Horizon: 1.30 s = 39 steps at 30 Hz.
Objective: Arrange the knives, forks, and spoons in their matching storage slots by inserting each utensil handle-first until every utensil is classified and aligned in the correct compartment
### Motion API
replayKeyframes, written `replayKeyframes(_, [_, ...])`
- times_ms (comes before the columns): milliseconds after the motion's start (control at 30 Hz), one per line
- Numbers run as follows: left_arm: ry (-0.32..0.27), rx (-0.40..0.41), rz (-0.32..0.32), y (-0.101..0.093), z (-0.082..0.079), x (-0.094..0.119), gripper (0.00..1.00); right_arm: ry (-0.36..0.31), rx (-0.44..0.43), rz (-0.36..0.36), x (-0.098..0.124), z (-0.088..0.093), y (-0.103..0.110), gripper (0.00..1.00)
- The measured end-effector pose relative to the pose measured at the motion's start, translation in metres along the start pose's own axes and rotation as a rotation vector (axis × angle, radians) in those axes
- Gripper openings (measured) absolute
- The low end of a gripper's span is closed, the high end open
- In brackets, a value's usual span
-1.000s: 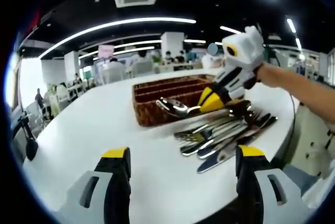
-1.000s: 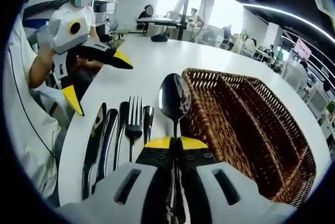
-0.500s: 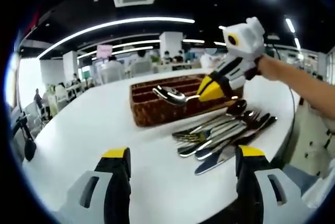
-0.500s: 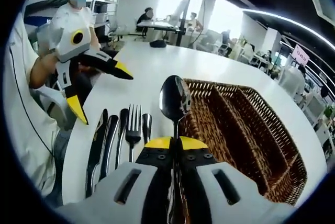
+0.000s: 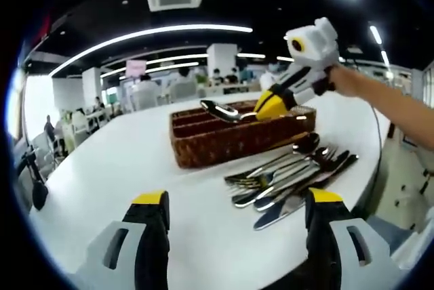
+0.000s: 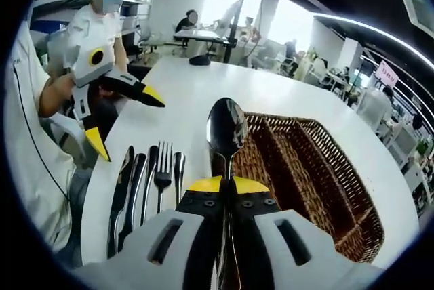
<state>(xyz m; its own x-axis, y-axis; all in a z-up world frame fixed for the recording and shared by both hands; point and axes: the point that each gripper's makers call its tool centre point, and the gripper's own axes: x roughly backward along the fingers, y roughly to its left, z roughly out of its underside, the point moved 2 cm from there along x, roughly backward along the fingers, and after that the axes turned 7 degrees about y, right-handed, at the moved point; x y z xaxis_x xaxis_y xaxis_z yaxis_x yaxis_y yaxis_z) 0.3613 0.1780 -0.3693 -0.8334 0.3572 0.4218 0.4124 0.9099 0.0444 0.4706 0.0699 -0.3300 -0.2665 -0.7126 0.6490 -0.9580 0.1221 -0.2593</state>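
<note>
While the white bench (image 5: 102, 175) carries everything, the wicker basket (image 6: 319, 188) on it shows three long compartments with nothing visible inside. Since a second ago, the right hand-held gripper (image 5: 268, 105), clamped on the spoon (image 6: 226, 127), has risen from the cutlery row (image 5: 291, 178) to above the basket, so insertion looks close. Knives and forks lie just right of the basket. Left hand-held gripper (image 6: 125, 110) hangs apart, holding nothing.
</note>
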Motion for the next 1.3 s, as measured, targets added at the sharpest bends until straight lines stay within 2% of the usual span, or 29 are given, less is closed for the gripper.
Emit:
replayKeyframes(267, [-0.025, 0.021, -0.01, 0.005, -0.004, 0.003, 0.83, 0.014, 0.005, 0.014, 0.006, -0.003, -0.02, 0.03])
replayKeyframes(567, [-0.023, 0.032, -0.01, 0.006, -0.002, 0.001, 0.83, 0.042, 0.014, 0.01, 0.004, 0.001, -0.036, 0.03])
replayKeyframes(800, [-0.042, 0.037, -0.013, 0.008, -0.009, -0.001, 0.84, 0.064, 0.023, 0.006, 0.001, 0.004, -0.05, 0.03])
replayKeyframes(1067, [-0.05, 0.041, -0.023, 0.011, -0.011, -0.003, 0.84, 0.061, 0.026, -0.02, -0.003, 0.007, -0.059, 0.03])
replayKeyframes(1300, [-0.04, 0.043, -0.026, 0.015, -0.011, -0.01, 0.84, 0.064, 0.02, -0.023, -0.006, 0.012, -0.076, 0.03])
